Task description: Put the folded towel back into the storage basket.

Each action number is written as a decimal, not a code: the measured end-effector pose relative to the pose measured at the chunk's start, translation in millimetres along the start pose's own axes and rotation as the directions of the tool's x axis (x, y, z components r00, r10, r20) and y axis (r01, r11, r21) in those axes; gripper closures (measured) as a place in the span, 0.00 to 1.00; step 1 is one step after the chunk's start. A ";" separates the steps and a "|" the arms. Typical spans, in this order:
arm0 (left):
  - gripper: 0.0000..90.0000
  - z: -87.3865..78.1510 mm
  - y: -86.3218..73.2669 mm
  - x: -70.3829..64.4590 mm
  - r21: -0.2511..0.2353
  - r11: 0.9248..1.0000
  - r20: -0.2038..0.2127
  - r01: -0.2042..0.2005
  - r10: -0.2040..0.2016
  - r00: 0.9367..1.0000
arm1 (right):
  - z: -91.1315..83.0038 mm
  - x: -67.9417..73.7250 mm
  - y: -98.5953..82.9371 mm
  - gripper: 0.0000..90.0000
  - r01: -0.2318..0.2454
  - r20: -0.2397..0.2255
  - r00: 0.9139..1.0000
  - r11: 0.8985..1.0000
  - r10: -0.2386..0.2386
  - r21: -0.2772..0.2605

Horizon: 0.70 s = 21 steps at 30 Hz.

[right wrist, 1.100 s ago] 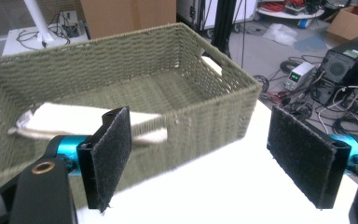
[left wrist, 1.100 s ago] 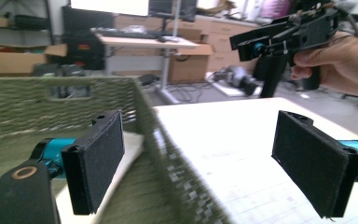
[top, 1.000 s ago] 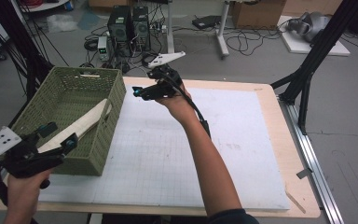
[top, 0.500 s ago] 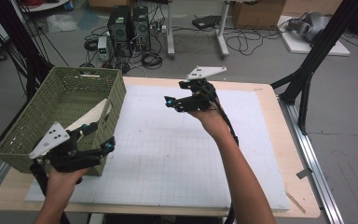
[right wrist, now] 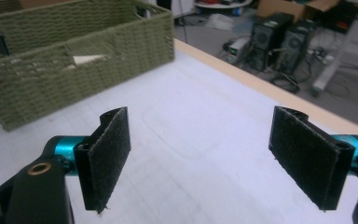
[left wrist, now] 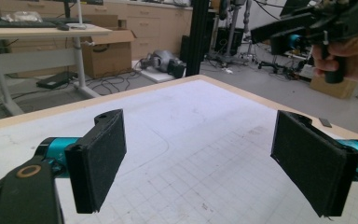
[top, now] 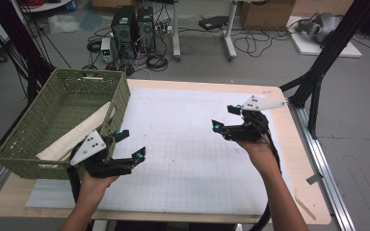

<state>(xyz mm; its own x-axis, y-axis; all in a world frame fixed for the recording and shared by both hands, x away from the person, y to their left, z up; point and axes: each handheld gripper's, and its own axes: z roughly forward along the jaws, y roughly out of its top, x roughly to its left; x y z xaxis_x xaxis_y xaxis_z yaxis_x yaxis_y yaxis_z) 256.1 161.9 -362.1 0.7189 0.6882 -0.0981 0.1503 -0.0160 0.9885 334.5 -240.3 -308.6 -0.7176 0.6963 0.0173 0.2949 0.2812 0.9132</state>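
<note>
High view is showing us holding both tools over the white mat of the tabletop (top: 192, 120). We are keeping the left hand-held gripper (top: 131, 144) near the front left corner, just beside the green woven basket (top: 120, 96), with its jaws spread wide and nothing between them. We are keeping the right hand-held gripper (top: 227, 118) toward the right edge, also spread wide and empty; the left gripper view is catching it far off at the top right (left wrist: 279, 39).

The basket is sitting at the left edge of the tabletop, partly overhanging it, and a pale folded cloth (top: 84, 130) is lying inside, slanted up against the wall nearest the mat. The right gripper view is giving us a glimpse of that cloth through a gap in the basket's wall (right wrist: 86, 59).

We are judging the cloth to be light, soft and limp: it will sag and unfold when lifted, so we should pinch a doubled edge or a corner near the basket rim, where the padded jaws can close on several layers rather than slip off a flat face. The basket itself is looking light and fairly stiff but open-woven; a jaw tip could catch in the weave, and a push could slide it further off the left edge, so we are favouring a grip on its rim.
</note>
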 end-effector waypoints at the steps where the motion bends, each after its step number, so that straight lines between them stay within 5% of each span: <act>1: 0.20 3.0 -2.0 -1.0 0.004 1.000 0.007 0.004 -0.004 1.000 | -5.1 -1.5 -6.6 0.21 -0.010 0.010 1.000 1.000 0.010 0.000; 11: 0.19 29.4 -23.3 -10.8 0.044 0.998 0.108 0.035 -0.040 0.993 | -49.2 5.4 -66.7 0.21 -0.022 0.134 0.991 1.000 0.022 0.003; 21: 0.19 43.9 -40.3 -15.0 0.085 0.996 0.151 -0.001 -0.012 0.988 | -85.9 12.6 -113.3 0.19 -0.058 0.230 0.971 0.998 0.060 -0.015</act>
<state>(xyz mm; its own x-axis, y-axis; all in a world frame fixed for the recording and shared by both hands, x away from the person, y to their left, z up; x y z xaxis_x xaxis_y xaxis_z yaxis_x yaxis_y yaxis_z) 269.1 120.4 -405.5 0.8115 0.5705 -0.1262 0.2065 -0.0780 0.9753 237.8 -320.1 -376.9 -0.5340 0.8452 -0.0220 0.3267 0.2303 0.9166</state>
